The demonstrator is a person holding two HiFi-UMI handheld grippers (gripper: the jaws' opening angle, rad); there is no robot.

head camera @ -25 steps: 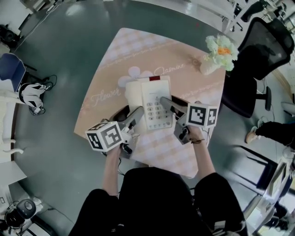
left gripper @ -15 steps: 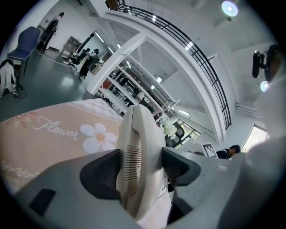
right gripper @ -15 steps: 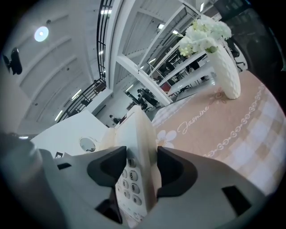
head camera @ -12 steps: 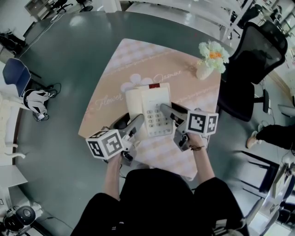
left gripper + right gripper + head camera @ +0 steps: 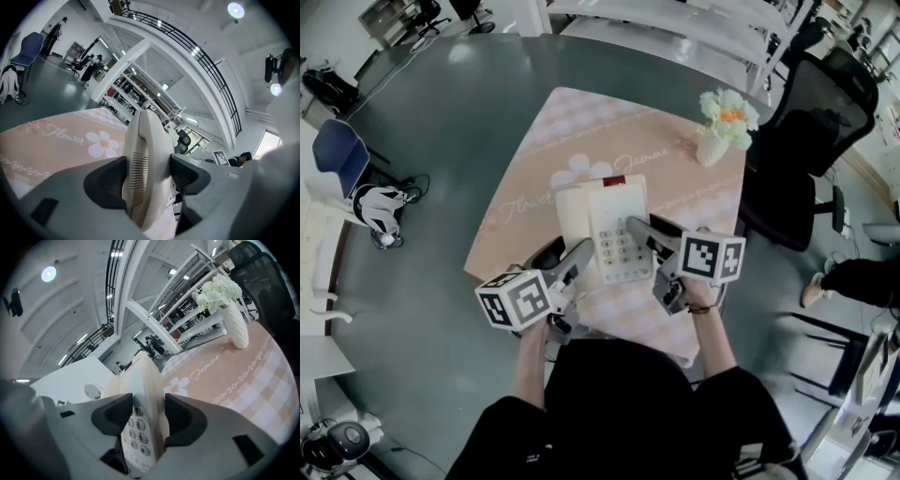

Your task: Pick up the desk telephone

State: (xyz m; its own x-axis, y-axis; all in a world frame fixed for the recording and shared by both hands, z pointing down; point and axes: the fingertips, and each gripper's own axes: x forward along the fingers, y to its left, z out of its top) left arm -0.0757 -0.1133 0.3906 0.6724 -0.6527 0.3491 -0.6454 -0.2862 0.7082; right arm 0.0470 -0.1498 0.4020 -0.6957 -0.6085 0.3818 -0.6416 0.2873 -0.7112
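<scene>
My left claw grips the handset side of the cream plastic desk telephone; my right claw grips its keypad edge. Telephone appears held clear of the pink floral tablecloth. Pick-up judged essentially complete.

The desk telephone was between the left tool and right tool, over the desk. A vase of flowers stood at the far right corner, with an office chair beyond it.

Cream desk telephone, handset seated along its left side, keypad up, above the pink flowered cloth
</scene>
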